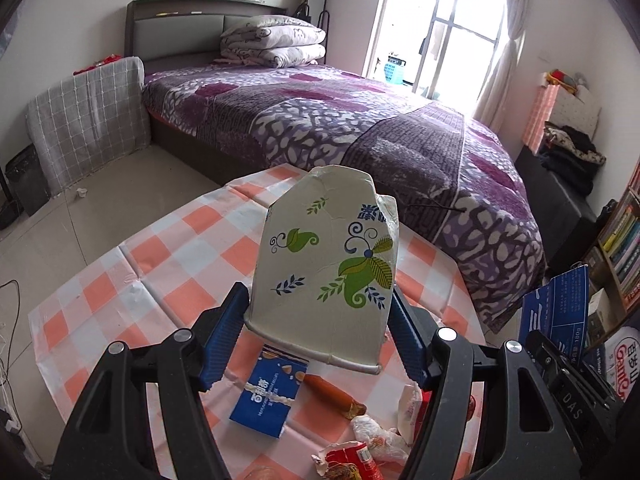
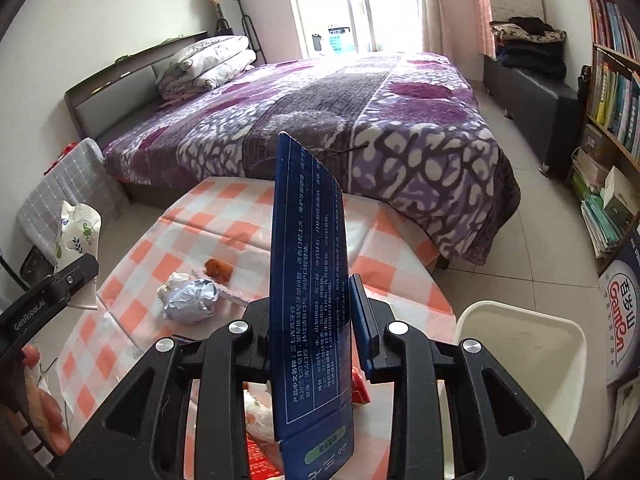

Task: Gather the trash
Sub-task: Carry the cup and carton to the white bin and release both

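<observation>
On checked table [image 1: 160, 248], wrappers [image 2: 192, 300], bin [image 2: 520, 344] beside

red wrapper [image 1: 352, 460] cut off at bottom edge, white bin [image 2: 520, 360] partly hidden by gripper frame

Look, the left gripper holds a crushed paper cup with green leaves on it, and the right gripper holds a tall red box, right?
Not quite. The box in the right gripper is dark blue, not red, as the right wrist view shows. The rest is right: the left gripper holds the crushed paper cup with green leaves.
</observation>
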`<state>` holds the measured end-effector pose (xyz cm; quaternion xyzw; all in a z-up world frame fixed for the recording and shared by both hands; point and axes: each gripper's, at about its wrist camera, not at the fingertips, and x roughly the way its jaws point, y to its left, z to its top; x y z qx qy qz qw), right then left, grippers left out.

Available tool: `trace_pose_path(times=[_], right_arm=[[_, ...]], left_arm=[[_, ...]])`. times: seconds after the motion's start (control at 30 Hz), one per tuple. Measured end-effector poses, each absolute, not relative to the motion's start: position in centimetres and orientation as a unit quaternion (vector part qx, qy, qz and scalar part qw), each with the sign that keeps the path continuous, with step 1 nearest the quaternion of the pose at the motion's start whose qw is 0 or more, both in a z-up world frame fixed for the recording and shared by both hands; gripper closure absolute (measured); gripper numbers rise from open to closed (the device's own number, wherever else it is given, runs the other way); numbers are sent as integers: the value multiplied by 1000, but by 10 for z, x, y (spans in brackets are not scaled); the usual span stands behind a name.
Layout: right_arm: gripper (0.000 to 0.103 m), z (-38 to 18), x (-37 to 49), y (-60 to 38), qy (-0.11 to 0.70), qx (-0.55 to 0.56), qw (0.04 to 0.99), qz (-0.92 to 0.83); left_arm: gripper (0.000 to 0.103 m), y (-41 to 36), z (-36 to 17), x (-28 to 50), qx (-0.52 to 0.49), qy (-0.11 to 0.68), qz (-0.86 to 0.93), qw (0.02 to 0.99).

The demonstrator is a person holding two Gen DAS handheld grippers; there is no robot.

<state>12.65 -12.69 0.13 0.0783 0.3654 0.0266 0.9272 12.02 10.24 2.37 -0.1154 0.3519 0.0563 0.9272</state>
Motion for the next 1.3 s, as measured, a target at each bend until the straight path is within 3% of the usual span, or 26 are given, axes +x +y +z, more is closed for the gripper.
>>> trace_pose_path(times=[0.63,0.8,0.87,0.9,1.3], right_arm=[[68,1,99,-262,371,180,906,-93],[53,4,87,-285,356,188,907,-126],[30,6,80,-296,344,195,907,-145],[27,8,75,-303,335,202,907,-156],[17,21,45,-358,296,242,902,-202]], left_arm=[[36,-10,1,110,-70,359,-41,930],[36,-44,-7,108,-65,381,-92,918],[36,-58,-12,108,-64,394,-111,910],[36,-63,-15,107,-64,400,-119,907],[34,-140,-39,100,-39,457,-194,867]])
